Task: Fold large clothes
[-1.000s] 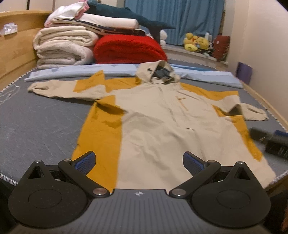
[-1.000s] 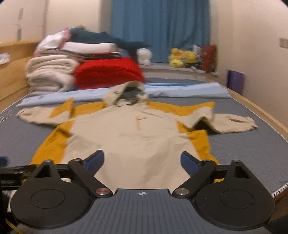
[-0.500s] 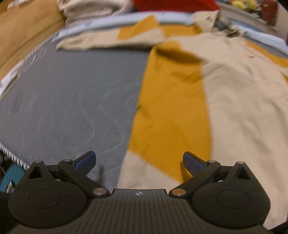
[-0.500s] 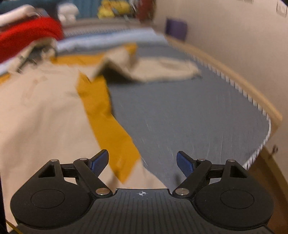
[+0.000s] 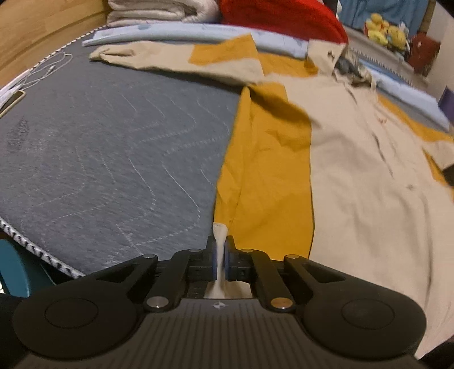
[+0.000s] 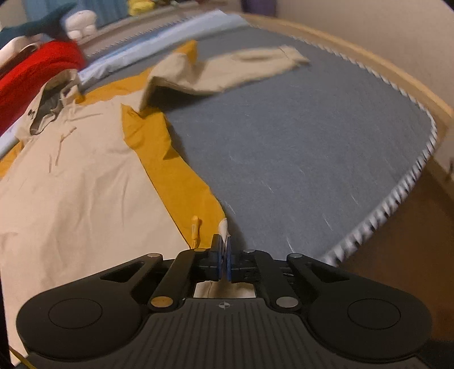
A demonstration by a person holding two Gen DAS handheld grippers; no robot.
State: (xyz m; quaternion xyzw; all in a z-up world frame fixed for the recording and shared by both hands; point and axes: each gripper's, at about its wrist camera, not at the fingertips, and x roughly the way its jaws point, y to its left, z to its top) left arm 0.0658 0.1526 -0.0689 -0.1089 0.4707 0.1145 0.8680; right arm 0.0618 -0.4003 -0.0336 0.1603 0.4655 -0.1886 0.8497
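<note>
The beige-and-mustard jacket [image 5: 354, 176] lies spread flat on the grey mattress [image 5: 113, 159], hem at the near edge. The left gripper [image 5: 220, 258] has just closed and clamps the hem's left corner. The right gripper [image 6: 224, 257] has just closed on the hem's right corner.

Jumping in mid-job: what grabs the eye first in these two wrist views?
A big beige hooded jacket with mustard-yellow side panels lies spread flat across the grey quilted mattress. The left gripper and right gripper have just been closing and each now pinches a bottom hem corner. Behind, a red folded blanket lies beside the stacked white towels.
</note>
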